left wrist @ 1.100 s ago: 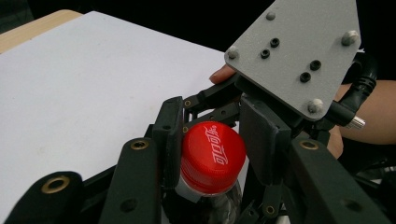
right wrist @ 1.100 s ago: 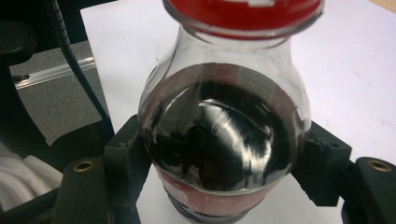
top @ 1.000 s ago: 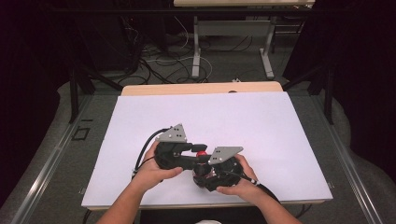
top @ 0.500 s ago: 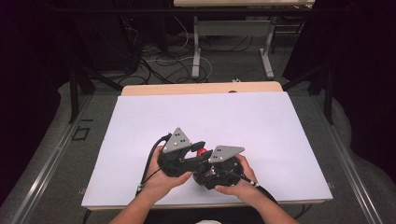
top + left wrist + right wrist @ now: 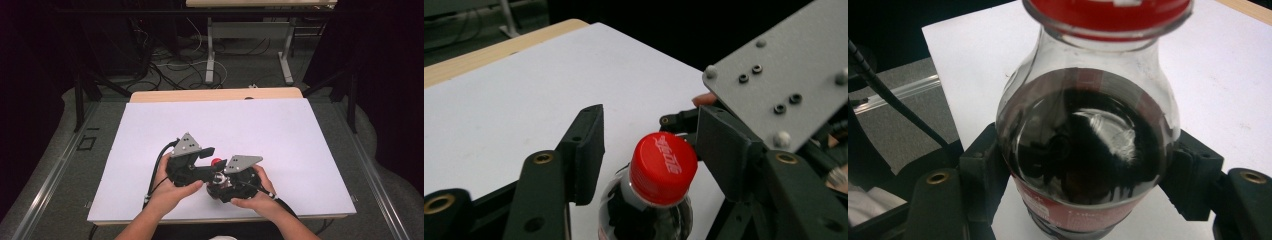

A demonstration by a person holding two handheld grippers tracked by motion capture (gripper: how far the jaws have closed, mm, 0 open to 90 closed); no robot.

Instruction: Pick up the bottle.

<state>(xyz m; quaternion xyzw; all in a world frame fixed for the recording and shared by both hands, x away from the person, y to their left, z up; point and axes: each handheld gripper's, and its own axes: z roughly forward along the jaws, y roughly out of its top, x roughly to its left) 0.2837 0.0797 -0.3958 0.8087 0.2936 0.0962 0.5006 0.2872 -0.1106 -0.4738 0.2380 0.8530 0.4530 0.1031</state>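
Observation:
A small clear bottle (image 5: 1088, 145) of dark drink with a red cap (image 5: 663, 167) stands at the near middle of the white table top (image 5: 280, 130). My right gripper (image 5: 1088, 160) is shut on its body, one pad on each side. My left gripper (image 5: 651, 125) straddles the cap from the left. Its jaws have just been opening: the left pad stands clear of the cap and the right pad sits right beside it. In the high view the cap (image 5: 216, 162) shows between the left gripper (image 5: 210, 157) and the right gripper (image 5: 222, 179), both held by hands at the table's near edge.
The white sheet covers most of the table, with a wooden strip (image 5: 215, 95) bare along the far edge. Beyond the table, cables (image 5: 175, 65) and desk legs (image 5: 210, 47) stand on the floor. A metal rail (image 5: 55, 170) runs along the left side.
The left gripper rolled toward the person half a second ago and has swung back. Its jaws now stand wider around the red cap. The right gripper has kept still on the bottle.

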